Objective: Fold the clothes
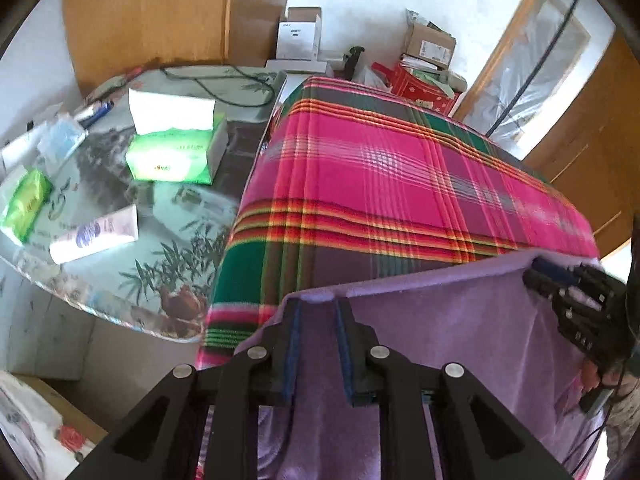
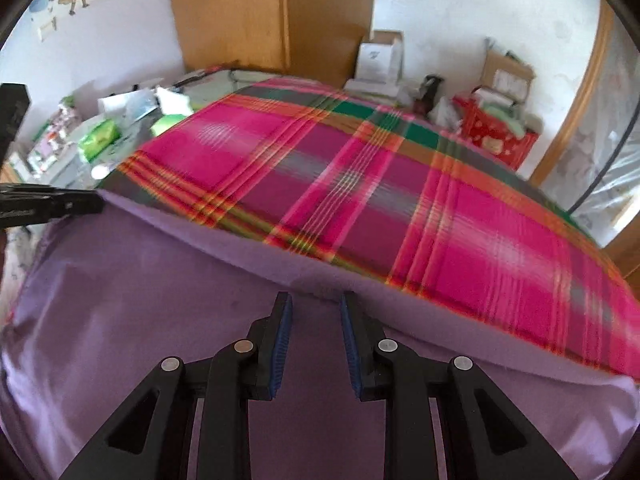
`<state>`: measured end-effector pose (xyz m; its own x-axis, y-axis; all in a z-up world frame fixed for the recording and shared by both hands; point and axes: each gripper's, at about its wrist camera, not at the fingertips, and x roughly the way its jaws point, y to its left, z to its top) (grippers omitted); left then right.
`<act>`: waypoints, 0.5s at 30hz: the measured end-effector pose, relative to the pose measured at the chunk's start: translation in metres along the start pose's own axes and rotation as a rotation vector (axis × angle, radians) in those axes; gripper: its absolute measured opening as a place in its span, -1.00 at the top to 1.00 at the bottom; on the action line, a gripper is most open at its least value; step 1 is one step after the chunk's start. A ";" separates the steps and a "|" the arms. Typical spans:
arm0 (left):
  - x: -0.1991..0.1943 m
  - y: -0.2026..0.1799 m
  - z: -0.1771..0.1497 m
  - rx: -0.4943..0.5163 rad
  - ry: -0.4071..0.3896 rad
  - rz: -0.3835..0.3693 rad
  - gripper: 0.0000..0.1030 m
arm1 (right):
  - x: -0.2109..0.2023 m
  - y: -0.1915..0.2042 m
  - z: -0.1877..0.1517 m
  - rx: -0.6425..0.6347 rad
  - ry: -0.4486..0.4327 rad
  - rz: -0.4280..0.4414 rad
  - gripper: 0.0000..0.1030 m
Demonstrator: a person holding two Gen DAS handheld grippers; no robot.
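Your left hand-held gripper has its blue-padded fingers pinched onto the upper edge of the purple cloth, near its left corner, and the fabric hangs down between and below them. Your right hand-held gripper grips the same edge further along; its fingers stand slightly apart with a fold of the purple cloth caught at their tips. From the left wrist view the right hand-held gripper shows at the cloth's far corner, and from the right wrist view the left hand-held gripper shows at the opposite corner, so the edge is stretched between the two. Just beyond that edge lies the plaid blanket, pink, green and orange, covering the surface in front of you. To its left, the glass worktop with a bamboo print carries a white tube, a green tissue box, a small green packet and a black cable. Further back stand a white box, a red bag and a cardboard box against the wall, with a wooden wardrobe behind the worktop and a wooden door frame on the right.
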<state>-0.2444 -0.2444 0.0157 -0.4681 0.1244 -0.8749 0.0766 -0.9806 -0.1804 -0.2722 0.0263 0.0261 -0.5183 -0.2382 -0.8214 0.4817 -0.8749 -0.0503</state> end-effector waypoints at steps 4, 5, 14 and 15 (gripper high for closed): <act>-0.001 0.003 0.002 -0.013 -0.017 0.007 0.71 | 0.007 0.005 0.010 -0.029 -0.008 -0.070 0.50; -0.001 0.005 0.003 -0.026 -0.020 0.002 0.71 | 0.010 0.006 0.013 -0.032 -0.003 -0.082 0.50; -0.018 0.027 -0.002 -0.025 -0.032 0.020 0.71 | 0.020 0.000 0.031 0.007 0.015 -0.087 0.50; -0.020 0.027 -0.004 -0.003 -0.031 0.031 0.71 | 0.018 0.000 0.030 0.011 0.007 -0.077 0.50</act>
<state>-0.2299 -0.2727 0.0269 -0.4922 0.0891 -0.8659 0.0937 -0.9835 -0.1545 -0.3030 0.0096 0.0281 -0.5485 -0.1671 -0.8193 0.4332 -0.8949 -0.1075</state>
